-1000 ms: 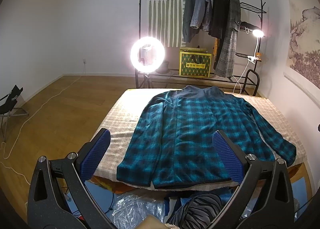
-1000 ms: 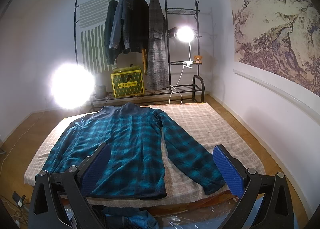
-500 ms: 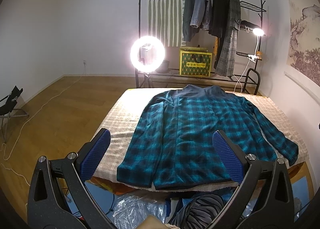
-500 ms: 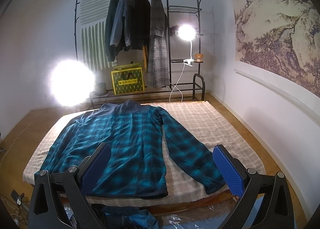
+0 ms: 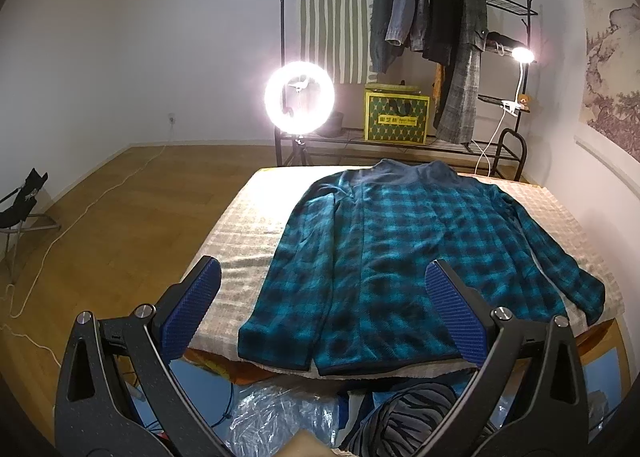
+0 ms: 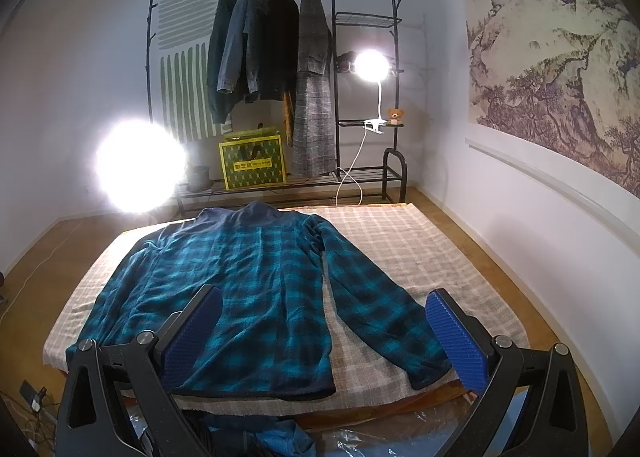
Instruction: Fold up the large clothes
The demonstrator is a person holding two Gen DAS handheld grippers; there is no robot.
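A teal and black plaid shirt [image 5: 400,249] lies flat and spread out on a table with a beige checked cloth [image 5: 248,225], collar at the far end, hem at the near edge. It also shows in the right wrist view [image 6: 240,289], with its right sleeve [image 6: 380,313] stretched toward the near right corner. My left gripper [image 5: 324,277] is open and empty, held above the near edge over the hem. My right gripper [image 6: 324,297] is open and empty, above the hem and the right sleeve cuff.
A clothes rack [image 5: 432,17] with several hanging coats stands behind the table, with a yellow box [image 5: 396,117], a ring light [image 5: 299,97] and a clip lamp [image 6: 372,65]. Clothes and plastic wrap [image 5: 280,417] lie on the floor below the near edge. A wall runs along the right.
Both grippers have drifted slightly forward and up over the table; the shirt sits a little lower in both views. The shirt has not moved and both grippers stay open.
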